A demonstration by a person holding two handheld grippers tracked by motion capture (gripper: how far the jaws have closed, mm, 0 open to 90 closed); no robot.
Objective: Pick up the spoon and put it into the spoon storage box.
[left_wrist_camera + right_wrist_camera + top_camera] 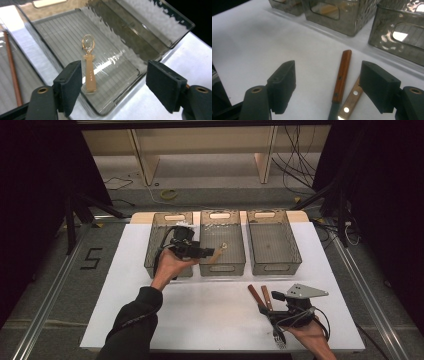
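My left gripper hovers over the near part of the middle bin, jaws open and empty. In the left gripper view, a tan plastic spoon lies flat on the bin's ribbed floor, just past my open left gripper. At the front right, my right gripper stands open over two knives. A red-brown wooden handle and a paler riveted handle lie on the white table between the open jaws of the right gripper, untouched by the pads.
Three grey see-through bins stand in a row at the back: left, middle, and right. A thin brown stick lies in the bin beside the spoon's. White sheet covers the table; metal rails run along both sides.
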